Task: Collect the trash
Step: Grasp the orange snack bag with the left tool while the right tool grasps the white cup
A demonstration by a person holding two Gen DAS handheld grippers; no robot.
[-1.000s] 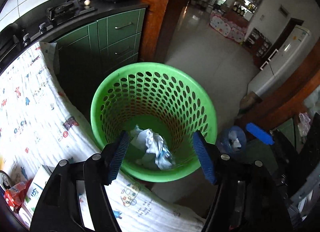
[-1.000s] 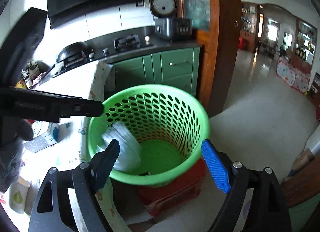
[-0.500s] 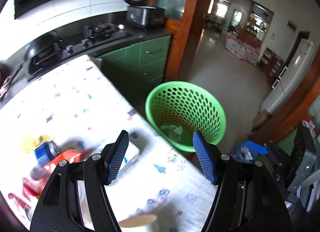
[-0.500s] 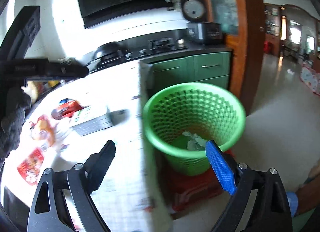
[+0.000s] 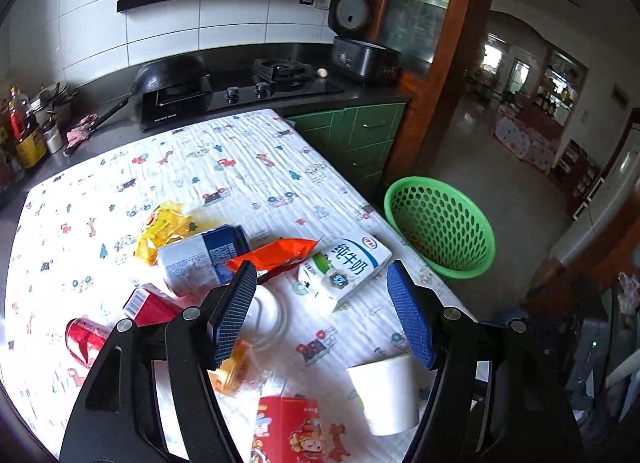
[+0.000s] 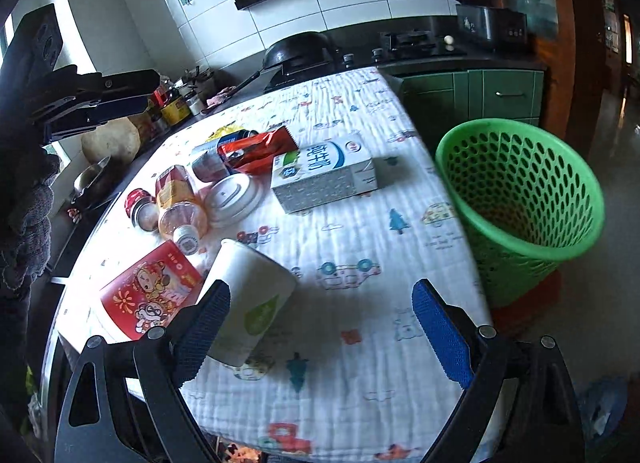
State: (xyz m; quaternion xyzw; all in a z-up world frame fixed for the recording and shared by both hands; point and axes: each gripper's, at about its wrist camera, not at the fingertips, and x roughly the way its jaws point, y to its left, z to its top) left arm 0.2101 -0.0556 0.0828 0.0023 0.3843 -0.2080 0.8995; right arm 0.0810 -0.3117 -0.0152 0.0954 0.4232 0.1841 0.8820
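Trash lies on the patterned tablecloth [image 5: 248, 167]: a white milk carton [image 5: 346, 269] [image 6: 324, 177], an orange snack bag [image 5: 276, 255], a blue-white can [image 5: 200, 259], a yellow wrapper [image 5: 164, 229], a red can [image 5: 86, 337], a white paper cup [image 5: 388, 395] [image 6: 250, 301] on its side, a red carton [image 6: 150, 291] and an orange bottle [image 6: 180, 203]. The green basket [image 5: 440, 229] [image 6: 520, 199] stands off the table's right edge. My left gripper [image 5: 322, 313] is open and empty above the trash. My right gripper [image 6: 320, 331] is open and empty, its left finger by the cup.
A white round lid [image 6: 234, 197] lies among the trash. Behind the table is a black counter with a stove [image 5: 244, 87], a wok [image 5: 172, 75] and a rice cooker [image 5: 360, 51]. Green cabinets [image 5: 360, 139] and a wooden door frame stand behind the basket.
Both grippers have pulled back from over the basket and swung left over the table. The trash on the table is now in view and the basket sits to the right.
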